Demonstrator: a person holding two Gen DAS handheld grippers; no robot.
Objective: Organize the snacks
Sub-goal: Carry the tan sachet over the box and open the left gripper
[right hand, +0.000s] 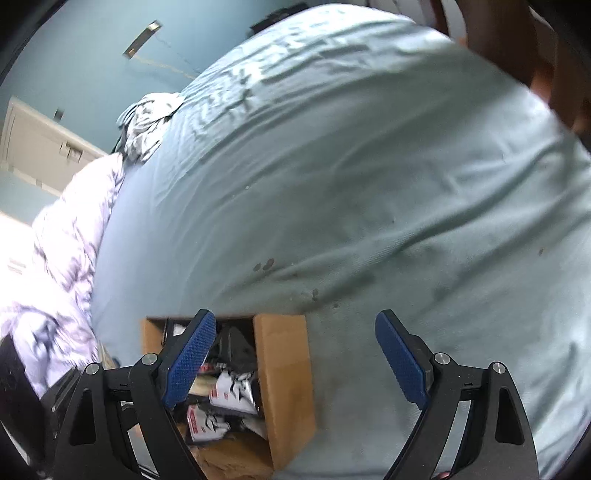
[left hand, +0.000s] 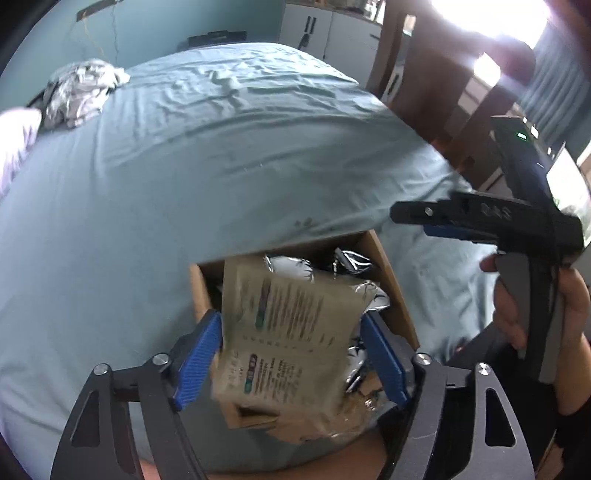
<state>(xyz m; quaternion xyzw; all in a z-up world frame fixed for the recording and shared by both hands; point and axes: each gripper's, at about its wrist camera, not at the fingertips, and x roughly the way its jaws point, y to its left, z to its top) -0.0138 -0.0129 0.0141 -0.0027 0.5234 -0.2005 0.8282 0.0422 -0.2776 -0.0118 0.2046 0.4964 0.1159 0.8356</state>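
A big bed (left hand: 207, 155) with a pale blue sheet fills most of the room. A brown cardboard box (left hand: 391, 280) sits on the bed at its near edge. The box is open on top and has shiny silver snack bags (left hand: 354, 262) inside.

The left gripper (left hand: 291, 354) is over the box. Its two blue fingers (left hand: 197, 360) are spread wide with a tan snack packet (left hand: 291, 332) between them. The packet is flat and has small dark printing on it. The left finger touches the packet's edge at 9 o'clock. The finger at 3 o'clock sits right by the other edge, but the picture is blurry and I cannot tell if it presses on the packet. So I cannot tell if the packet is gripped or loose.

The right gripper (right hand: 295, 362) hangs over the sheet just beside the box. Its blue fingers (right hand: 400, 360) are far apart and nothing is between them. From its own camera, the box (right hand: 284, 369) lies at about 7 o'clock, and small black, white and red snack packs (right hand: 229, 395) show inside it. In the left camera, the right gripper (left hand: 413, 218) is out at 3 o'clock, with a person's hand (left hand: 517, 314) wrapped round its handle.

A crumpled grey and white cloth (left hand: 79, 90) lies on the far side of the bed at 11 o'clock. A pale, puffy blanket (right hand: 62, 251) is bunched along the bed's edge at 9 o'clock. Behind the bed is a blue wall (left hand: 166, 22).
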